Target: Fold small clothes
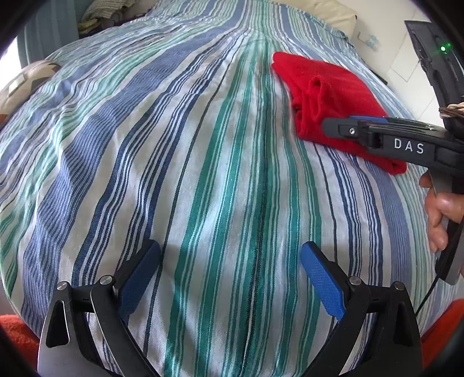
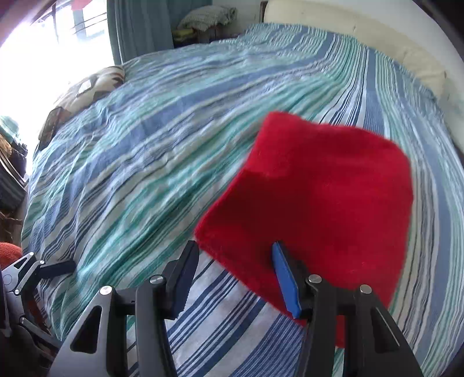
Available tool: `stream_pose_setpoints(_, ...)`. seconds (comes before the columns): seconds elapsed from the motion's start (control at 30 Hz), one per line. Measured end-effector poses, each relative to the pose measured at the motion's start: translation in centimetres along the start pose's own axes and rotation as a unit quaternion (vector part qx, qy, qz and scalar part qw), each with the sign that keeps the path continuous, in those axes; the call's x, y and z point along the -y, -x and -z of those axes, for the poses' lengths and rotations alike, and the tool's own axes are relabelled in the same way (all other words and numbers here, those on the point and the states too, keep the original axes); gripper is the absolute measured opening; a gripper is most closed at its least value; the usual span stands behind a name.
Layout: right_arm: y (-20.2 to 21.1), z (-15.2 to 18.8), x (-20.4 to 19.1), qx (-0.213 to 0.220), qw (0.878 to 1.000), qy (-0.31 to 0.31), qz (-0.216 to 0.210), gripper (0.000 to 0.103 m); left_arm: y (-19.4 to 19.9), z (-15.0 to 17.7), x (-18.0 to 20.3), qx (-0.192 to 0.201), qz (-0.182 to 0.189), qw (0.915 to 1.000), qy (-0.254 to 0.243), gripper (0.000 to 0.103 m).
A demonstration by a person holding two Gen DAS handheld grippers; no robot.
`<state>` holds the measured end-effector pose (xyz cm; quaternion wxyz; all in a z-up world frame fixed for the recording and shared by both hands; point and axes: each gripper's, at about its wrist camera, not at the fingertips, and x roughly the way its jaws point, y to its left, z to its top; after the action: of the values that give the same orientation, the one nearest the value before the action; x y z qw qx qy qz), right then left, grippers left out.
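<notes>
A small red cloth (image 2: 313, 197) lies folded into a rough square on the striped bedspread (image 2: 162, 150). It also shows in the left wrist view (image 1: 327, 98), at the upper right. My right gripper (image 2: 232, 261) is open just at the cloth's near edge, its right finger over the fabric, holding nothing. From the left wrist view the right gripper (image 1: 345, 127) reaches in from the right over the cloth. My left gripper (image 1: 230, 255) is open and empty over bare bedspread (image 1: 203, 174), well to the left of the cloth.
A cream headboard cushion (image 2: 348, 20) lines the far side of the bed. A patterned pillow (image 2: 95, 84) with a phone lies at the far left edge. Folded laundry (image 2: 206, 17) sits beyond the bed by a teal curtain. An orange towel (image 1: 17, 333) lies at the near edge.
</notes>
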<state>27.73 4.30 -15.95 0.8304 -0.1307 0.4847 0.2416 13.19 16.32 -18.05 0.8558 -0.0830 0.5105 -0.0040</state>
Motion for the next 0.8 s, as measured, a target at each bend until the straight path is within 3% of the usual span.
stream_pose_setpoints(0.13,4.2,1.0,0.5,0.067,0.998,-0.019,0.001,0.053,-0.1,0.3,0.4,0.004,-0.014,0.9997,-0.017,0.098)
stream_pose_setpoints(0.27,8.7,2.4,3.6,0.120,0.990,-0.053,0.042,0.056,-0.4,0.1,0.4,0.002,-0.012,0.9999,-0.012,0.101)
stream_pose_setpoints(0.37,7.7,3.0,6.2,0.088,0.992,-0.064,0.067,0.057,-0.6,0.1,0.5,0.002,-0.015,0.9998,-0.012,0.102)
stream_pose_setpoints(0.47,2.9,4.7,8.9,-0.013,0.993,-0.109,0.040,0.057,-0.8,0.4,0.8,0.009,-0.026,0.9993,-0.026,0.102)
stream_pose_setpoints(0.5,2.2,5.3,9.2,-0.026,0.992,-0.120,0.035,0.057,-0.8,0.5,0.9,0.012,-0.027,0.9991,-0.030,0.102)
stream_pose_setpoints(0.7,7.6,7.9,8.4,0.062,0.986,-0.150,0.045,0.059,-0.7,0.9,1.1,0.022,-0.033,0.9985,-0.038,0.103)
stream_pose_setpoints(0.8,10.6,11.1,7.6,0.099,0.980,-0.158,0.075,0.074,-0.8,1.0,1.3,0.022,-0.039,0.9982,-0.039,0.103)
